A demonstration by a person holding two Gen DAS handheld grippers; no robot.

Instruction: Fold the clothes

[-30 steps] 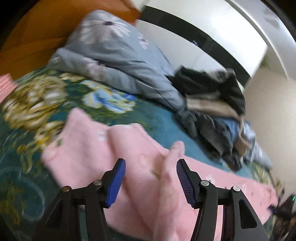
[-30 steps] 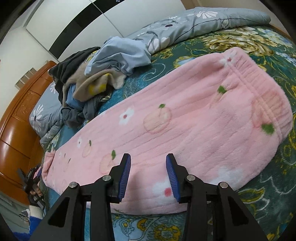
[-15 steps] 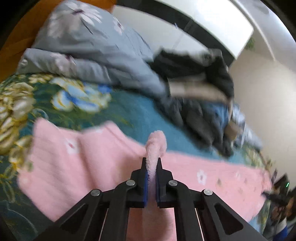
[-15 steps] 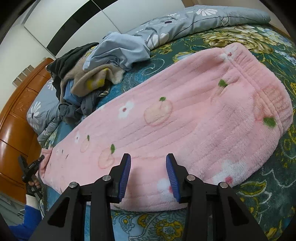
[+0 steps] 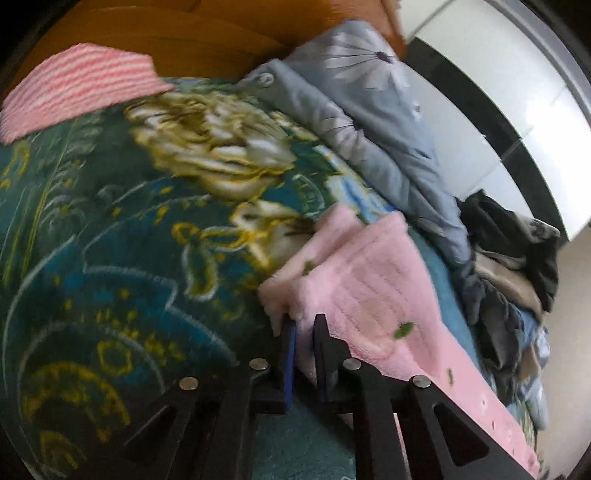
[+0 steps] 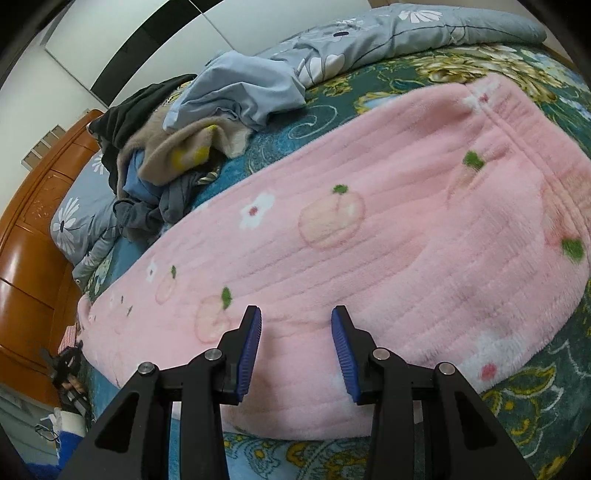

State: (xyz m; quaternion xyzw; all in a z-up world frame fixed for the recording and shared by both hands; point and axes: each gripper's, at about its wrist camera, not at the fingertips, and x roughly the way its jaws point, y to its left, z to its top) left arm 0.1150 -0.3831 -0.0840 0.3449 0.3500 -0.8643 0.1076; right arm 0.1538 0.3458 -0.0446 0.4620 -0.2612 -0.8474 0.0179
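Observation:
A long pink fleece garment [image 6: 369, 240] printed with peaches and flowers lies stretched across the teal floral bedspread [image 6: 535, 406]. In the left wrist view its far end [image 5: 369, 280] is lifted and bunched. My left gripper [image 5: 303, 323] pinches that end's edge; its jaws are opening slightly with the cloth still filling the narrow gap. My right gripper [image 6: 295, 314] hovers open over the garment's near edge with nothing between its fingers. The left gripper [image 6: 64, 363] shows small and dark at the far left of the right wrist view.
A heap of dark, beige and blue clothes [image 6: 166, 147] sits behind the garment. A grey daisy-print duvet [image 5: 369, 110] lies along the bed's back. A folded pink-and-white striped cloth [image 5: 81, 85] rests by the wooden headboard [image 5: 184, 33].
My left gripper closed on the pink garment's end, then swung and rolled with it, so the striped cloth and headboard came into view. The right gripper stayed still and open.

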